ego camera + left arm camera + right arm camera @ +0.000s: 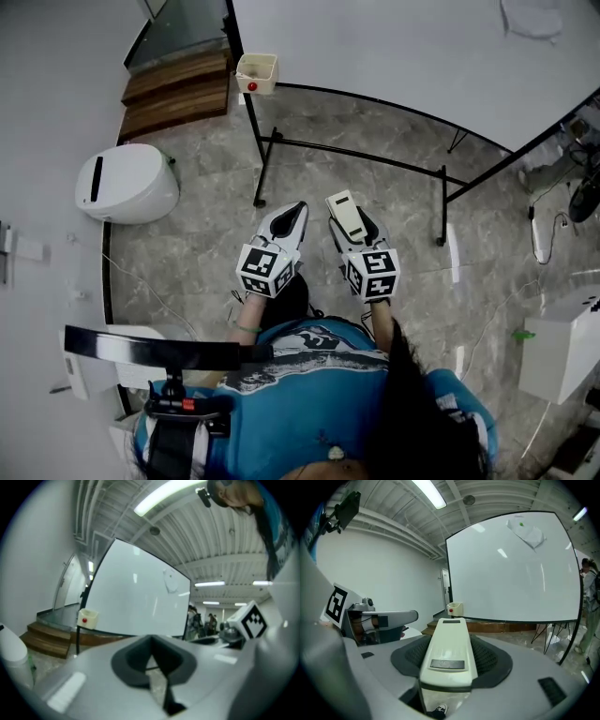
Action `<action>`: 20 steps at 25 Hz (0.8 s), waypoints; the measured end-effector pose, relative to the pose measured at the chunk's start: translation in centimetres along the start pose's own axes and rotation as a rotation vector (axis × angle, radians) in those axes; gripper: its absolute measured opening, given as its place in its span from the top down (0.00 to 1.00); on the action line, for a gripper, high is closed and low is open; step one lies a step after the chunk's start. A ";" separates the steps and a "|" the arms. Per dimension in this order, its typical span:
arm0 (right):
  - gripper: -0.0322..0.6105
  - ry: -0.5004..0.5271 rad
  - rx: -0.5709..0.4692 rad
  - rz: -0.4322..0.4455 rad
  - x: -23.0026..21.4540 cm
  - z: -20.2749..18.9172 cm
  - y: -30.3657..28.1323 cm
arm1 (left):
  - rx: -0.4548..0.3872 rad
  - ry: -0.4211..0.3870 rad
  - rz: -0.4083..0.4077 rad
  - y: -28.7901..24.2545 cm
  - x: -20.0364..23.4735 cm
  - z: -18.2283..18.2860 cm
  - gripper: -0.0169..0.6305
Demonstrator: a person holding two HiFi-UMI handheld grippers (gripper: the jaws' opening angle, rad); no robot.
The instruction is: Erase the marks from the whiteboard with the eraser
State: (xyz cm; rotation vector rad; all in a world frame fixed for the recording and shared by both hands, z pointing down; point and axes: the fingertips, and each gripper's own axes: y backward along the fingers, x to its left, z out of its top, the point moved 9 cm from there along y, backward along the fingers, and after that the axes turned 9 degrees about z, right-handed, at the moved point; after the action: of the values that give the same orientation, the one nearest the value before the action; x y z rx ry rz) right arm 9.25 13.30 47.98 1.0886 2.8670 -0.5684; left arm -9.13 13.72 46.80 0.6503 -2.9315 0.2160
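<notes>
The whiteboard (394, 47) stands ahead on a black frame. A faint smudged mark (527, 532) with a small green dot sits near its upper right; the same mark (171, 581) shows in the left gripper view. My right gripper (354, 225) is shut on a cream eraser (449, 644), which lies lengthwise between the jaws and juts past them toward the board. Beside it, my left gripper (289, 220) is shut with nothing in it, its dark pads (129, 660) meeting at the tips. Both grippers hang over the floor, well short of the board.
A small cream box with a red button (257, 72) hangs at the board's lower left corner. The stand's black legs (356, 155) spread over the marble floor. A white rounded bin (127, 183) and wooden steps (176, 89) lie left; a white cabinet (562, 342) stands right.
</notes>
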 end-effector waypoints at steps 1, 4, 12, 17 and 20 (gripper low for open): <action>0.54 0.003 -0.004 0.000 -0.2 0.8 -1.3 | -0.002 0.004 -0.008 -0.9 1.1 0.5 0.97; 0.54 0.008 -0.013 -0.017 -1.1 3.0 -4.9 | -0.012 0.006 -0.031 -3.7 4.3 2.0 0.97; 0.54 -0.008 -0.021 -0.088 -2.9 6.4 -12.1 | -0.013 0.007 -0.080 -9.8 11.7 4.0 0.97; 0.54 -0.075 -0.022 -0.141 -4.4 7.0 -13.6 | 0.015 0.003 -0.104 -12.4 14.0 3.8 0.97; 0.54 -0.055 -0.024 -0.160 -5.5 7.5 -13.7 | 0.019 0.016 -0.123 -14.0 14.3 3.8 0.97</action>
State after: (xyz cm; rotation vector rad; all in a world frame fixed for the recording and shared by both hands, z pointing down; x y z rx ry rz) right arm 3.81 -2.26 46.25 0.8314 2.9227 -0.5597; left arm -16.29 -5.35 46.86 0.8247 -2.8654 0.2352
